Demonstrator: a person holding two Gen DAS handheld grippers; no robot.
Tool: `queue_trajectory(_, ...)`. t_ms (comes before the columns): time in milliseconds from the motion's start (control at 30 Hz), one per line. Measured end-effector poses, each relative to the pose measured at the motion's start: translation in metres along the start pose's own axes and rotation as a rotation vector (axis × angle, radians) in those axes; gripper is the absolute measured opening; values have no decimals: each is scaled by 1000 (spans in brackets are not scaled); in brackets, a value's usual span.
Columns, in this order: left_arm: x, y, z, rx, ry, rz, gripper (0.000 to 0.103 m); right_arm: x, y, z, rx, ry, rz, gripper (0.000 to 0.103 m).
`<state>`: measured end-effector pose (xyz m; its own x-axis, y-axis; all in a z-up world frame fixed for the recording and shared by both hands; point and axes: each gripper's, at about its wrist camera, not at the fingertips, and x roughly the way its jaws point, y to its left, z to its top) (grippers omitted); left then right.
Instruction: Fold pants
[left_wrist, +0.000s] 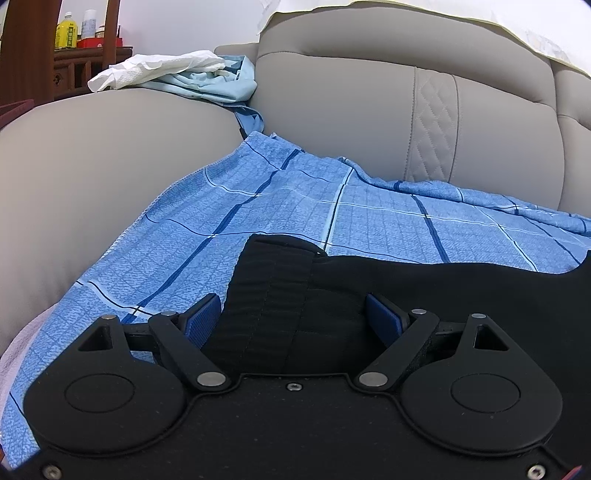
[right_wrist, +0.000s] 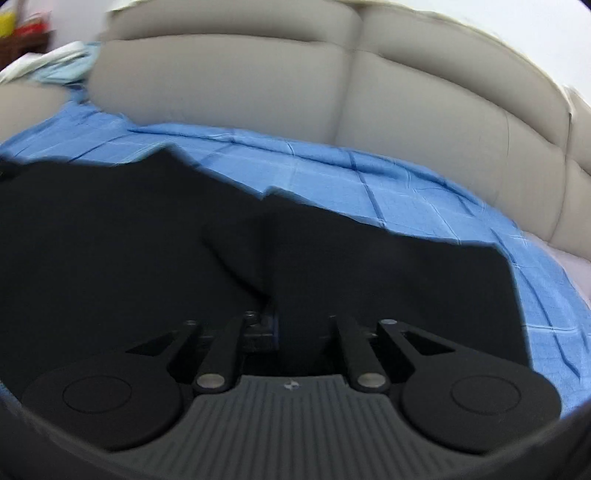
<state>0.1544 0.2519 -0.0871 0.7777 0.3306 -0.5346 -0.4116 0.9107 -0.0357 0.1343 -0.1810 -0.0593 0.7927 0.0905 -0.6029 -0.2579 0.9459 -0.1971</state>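
Black pants (left_wrist: 443, 291) lie on a blue checked cloth (left_wrist: 221, 218) spread over a sofa seat. My left gripper (left_wrist: 295, 317) is open, its blue pads (left_wrist: 203, 321) on either side of the ribbed waistband (left_wrist: 273, 280), not pinching it. In the blurred right wrist view the black pants (right_wrist: 129, 240) fill the lower half. My right gripper (right_wrist: 295, 325) has its fingers close together with a fold of the pants between them.
The beige sofa backrest (left_wrist: 351, 103) rises behind the cloth, and an armrest (left_wrist: 92, 166) is at the left. A white and light-blue pile of cloth (left_wrist: 184, 74) lies on the armrest. Bottles stand on a wooden shelf (left_wrist: 70, 33) far left.
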Motion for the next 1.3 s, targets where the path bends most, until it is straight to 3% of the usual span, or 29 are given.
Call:
queue_trajectory(67, -1, -1, 1, 2, 4, 3, 86, -9, 22, -2, -54, -2, -6, 43)
queue_trajectory(100, -2, -1, 2, 1, 7, 5, 85, -14, 27, -3, -68, -6, 2, 56)
queue_trajectory(167, -4, -2, 4, -5, 18, 5, 84, -27, 35, -4, -92, -15, 56, 69)
queue_trajectory(300, -16, -1, 7, -11, 24, -3, 76, -45, 40, -7, -115, -16, 110, 78)
queue_trajectory(567, -56, -8, 14, 55, -39, -39, 76, -67, 48, -10, -57, -54, 272, 89)
queue_trajectory(633, -66, -15, 17, 79, -57, -55, 76, -70, 52, -14, -47, -73, 259, 89)
queue_trajectory(733, -84, -33, 23, 135, -88, -108, 77, -72, 59, -22, 10, -99, 153, 90)
queue_trajectory(967, -116, -84, 43, 199, -92, -317, 82, -73, 72, -43, 90, -153, 53, 89)
queue_trajectory(1067, -130, -111, 46, 268, -102, -353, 84, -72, 69, -46, 165, -175, 43, 87)
queue_trajectory(1133, -134, -129, 47, 281, -53, -459, 84, -70, 67, -47, 200, -174, 49, 83)
queue_trajectory(1233, -130, -162, 43, 292, 69, -615, 78, -61, 68, -49, 220, -146, 28, 66)
queue_trajectory(1300, -122, -185, 36, 304, 124, -658, 72, -56, 66, -51, 261, -129, 12, 42)
